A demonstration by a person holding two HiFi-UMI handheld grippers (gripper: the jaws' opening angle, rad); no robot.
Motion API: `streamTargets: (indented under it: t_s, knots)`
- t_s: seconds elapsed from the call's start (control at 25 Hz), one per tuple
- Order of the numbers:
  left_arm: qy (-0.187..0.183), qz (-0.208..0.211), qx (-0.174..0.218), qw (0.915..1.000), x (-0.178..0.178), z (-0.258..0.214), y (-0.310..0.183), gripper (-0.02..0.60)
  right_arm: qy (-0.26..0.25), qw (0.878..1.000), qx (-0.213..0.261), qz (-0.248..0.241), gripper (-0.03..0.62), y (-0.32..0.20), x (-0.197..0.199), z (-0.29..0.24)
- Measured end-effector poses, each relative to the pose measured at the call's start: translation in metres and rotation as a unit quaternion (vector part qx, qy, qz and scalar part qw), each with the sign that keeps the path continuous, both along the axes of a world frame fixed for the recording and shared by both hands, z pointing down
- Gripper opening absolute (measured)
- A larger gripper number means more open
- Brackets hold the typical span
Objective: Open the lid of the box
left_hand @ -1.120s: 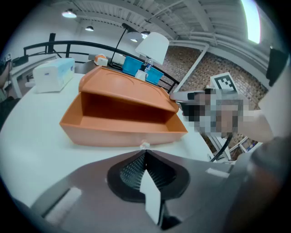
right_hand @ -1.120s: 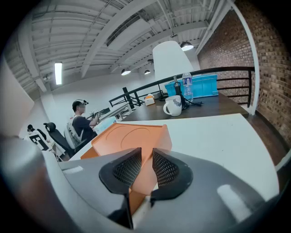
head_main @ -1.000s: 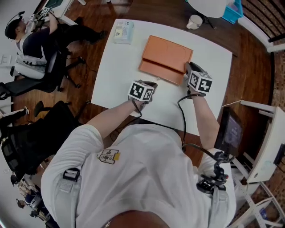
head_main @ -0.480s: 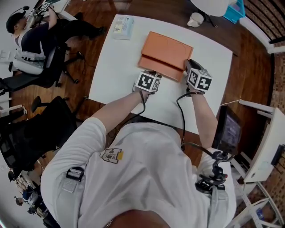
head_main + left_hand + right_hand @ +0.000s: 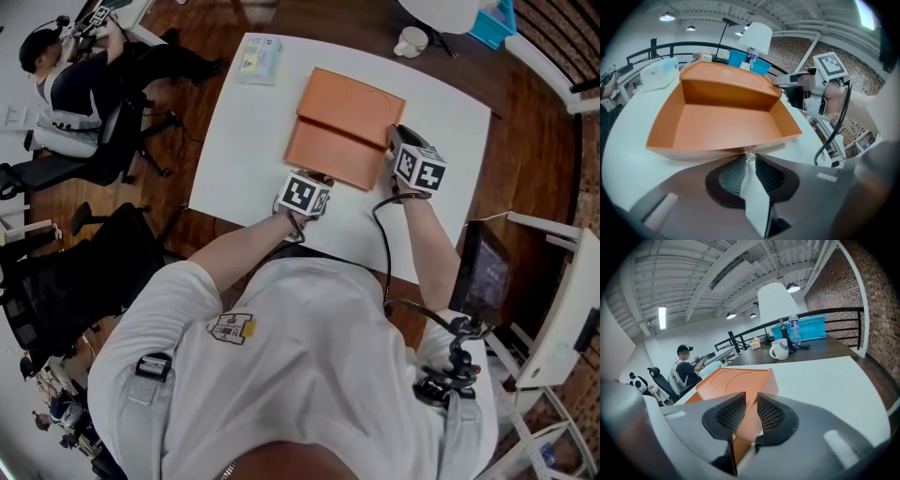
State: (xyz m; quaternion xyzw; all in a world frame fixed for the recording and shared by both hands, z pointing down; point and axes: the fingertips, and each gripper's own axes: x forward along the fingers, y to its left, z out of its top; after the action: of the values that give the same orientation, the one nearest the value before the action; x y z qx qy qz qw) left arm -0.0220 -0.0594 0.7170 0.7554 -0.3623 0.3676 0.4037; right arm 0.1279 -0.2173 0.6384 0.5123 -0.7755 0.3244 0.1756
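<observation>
A flat orange box (image 5: 354, 105) lies on the white table (image 5: 441, 225). Its lid (image 5: 328, 155) is swung out toward me, and in the left gripper view I look into the lid's tray-like inside (image 5: 726, 126). My left gripper (image 5: 315, 180) is at the lid's near rim. Its jaws are closing, and the tips (image 5: 749, 158) pinch that rim's thin edge. My right gripper (image 5: 395, 142) stays at the box's right near corner, where an orange wall of the box fills the narrow gap between its pads (image 5: 751, 406).
A white packet (image 5: 260, 58) lies at the table's far left corner. A mug (image 5: 411, 45) and a blue crate (image 5: 492, 23) stand on the dark table behind. A person (image 5: 66, 84) sits at a desk to the left, with office chairs (image 5: 66, 272) nearby.
My left gripper went forward to the box's near edge, then drew back toward me, and the lid came out with it. The right gripper has stayed at the box's corner.
</observation>
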Motion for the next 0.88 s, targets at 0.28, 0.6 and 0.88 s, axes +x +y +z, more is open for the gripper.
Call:
streamTargets:
  t_s: [0.28,0.6,0.88]
  knots:
    - [0.017,0.008,0.017,0.9997,0.000,-0.002,0.003,0.064,-0.019,1.000,0.009,0.008,0.074,0.001,0.004,-0.004]
    - [0.157,0.001,0.054,0.9861,-0.042,-0.037,0.052,0.090,-0.149,0.987,0.047,0.024,0.009,0.133,0.010,-0.035]
    - [0.151,-0.038,0.065,0.9856,-0.120,-0.023,0.052,0.000,-0.103,0.992,-0.029,-0.068,-0.002,0.258,-0.049,0.018]
